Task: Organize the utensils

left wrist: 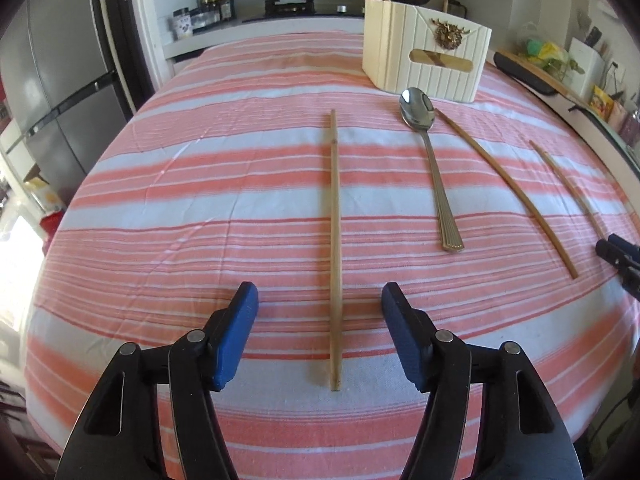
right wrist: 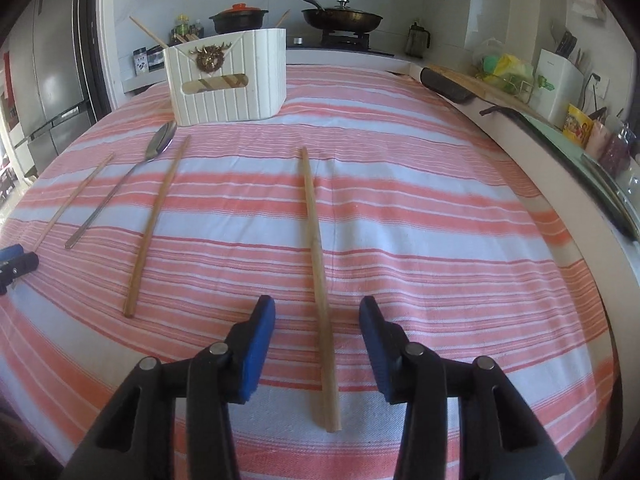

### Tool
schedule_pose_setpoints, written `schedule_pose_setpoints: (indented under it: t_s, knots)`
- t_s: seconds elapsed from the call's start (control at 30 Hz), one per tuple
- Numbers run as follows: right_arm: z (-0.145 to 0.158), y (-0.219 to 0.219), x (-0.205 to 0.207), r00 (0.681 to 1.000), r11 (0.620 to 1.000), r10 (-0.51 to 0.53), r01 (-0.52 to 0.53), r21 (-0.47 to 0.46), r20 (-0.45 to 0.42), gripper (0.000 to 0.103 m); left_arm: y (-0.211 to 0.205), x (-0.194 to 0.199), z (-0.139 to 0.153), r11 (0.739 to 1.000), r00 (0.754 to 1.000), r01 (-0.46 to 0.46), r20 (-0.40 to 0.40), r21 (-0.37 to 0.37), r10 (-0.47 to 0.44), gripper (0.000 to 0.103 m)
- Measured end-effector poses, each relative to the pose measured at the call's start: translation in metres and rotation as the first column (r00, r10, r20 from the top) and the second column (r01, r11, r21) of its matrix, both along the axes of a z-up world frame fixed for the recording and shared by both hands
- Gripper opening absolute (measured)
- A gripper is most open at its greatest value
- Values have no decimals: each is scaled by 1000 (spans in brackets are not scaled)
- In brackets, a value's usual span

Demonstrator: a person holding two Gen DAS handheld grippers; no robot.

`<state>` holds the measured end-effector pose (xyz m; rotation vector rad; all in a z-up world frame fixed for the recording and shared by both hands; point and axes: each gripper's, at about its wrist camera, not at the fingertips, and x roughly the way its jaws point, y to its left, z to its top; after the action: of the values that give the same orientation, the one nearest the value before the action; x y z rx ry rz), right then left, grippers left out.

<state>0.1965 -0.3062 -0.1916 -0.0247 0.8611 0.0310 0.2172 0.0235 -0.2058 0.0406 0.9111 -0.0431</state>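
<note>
My left gripper (left wrist: pixel 319 304) hangs over the near edge of the table (left wrist: pixel 180 200), which is covered in a pink-and-white striped cloth. Its jaws stand well apart, and between them, touching neither blue pad, lies a pair of wooden chopsticks (left wrist: pixel 335 248) pressed side by side, running straight away from me.

My right gripper (right wrist: pixel 317 318) is also open, somewhat narrower, with nothing gripped. Another wooden chopstick pair (right wrist: pixel 318 280) lies on the cloth between its pads, clear of both; it looks like two sticks lying together, though the blur makes that hard to confirm.

Between these two sets lie a metal spoon (left wrist: pixel 430 160), bowl pointing away from me, and just beside it on the right a single chopstick (left wrist: pixel 516 196).

At the far side of the table stands a cream ribbed utensil holder (left wrist: pixel 424 58) with a gold ornament on its front and a slot window showing wooden sticks inside. More chopsticks (right wrist: pixel 150 34) poke out of its top.

In each wrist view, the tip of the other gripper shows at the edge of the frame.
</note>
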Motion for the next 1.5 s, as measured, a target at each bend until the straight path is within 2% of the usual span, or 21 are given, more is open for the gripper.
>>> schedule_pose_setpoints:
  t_s: [0.17, 0.27, 0.5, 1.03, 1.13, 1.2, 1.3, 1.4, 1.5]
  knots:
    - [-3, 2, -5, 999, 999, 36, -36, -17, 29, 45, 4, 8, -2, 1000, 1000, -20, -10, 3, 20, 83]
    - [-4, 1, -5, 999, 999, 38, -37, -10, 40, 45, 4, 9, -3, 1000, 1000, -22, -5, 9, 22, 86]
    - [-5, 5, -8, 998, 999, 22, -20, -28, 66, 45, 5, 9, -5, 999, 1000, -31, -4, 9, 31, 88]
    - [-5, 9, -8, 998, 999, -9, 12, -48, 66, 45, 5, 9, -5, 999, 999, -37, -5, 7, 37, 90]
    - [-3, 7, -4, 1000, 999, -3, 4, -43, 28, 45, 7, 12, -2, 1000, 999, -12, -43, 5, 13, 91]
    - [1, 3, 4, 999, 999, 20, -21, -28, -45, 45, 9, 16, 4, 999, 997, 34, -76, -3, -34, 88]
    - [10, -4, 18, 987, 999, 48, -48, 5, -152, 48, 21, 21, 24, 996, 995, 72, -71, -53, -76, 86]
    - [21, -9, 30, 982, 996, 92, -86, 39, -165, 48, 33, 38, 41, 991, 993, 95, -65, -98, -102, 86]
    - [25, -12, 52, 969, 991, 126, -116, 62, -213, 49, 38, 65, 46, 987, 989, 112, -88, -116, -122, 86]
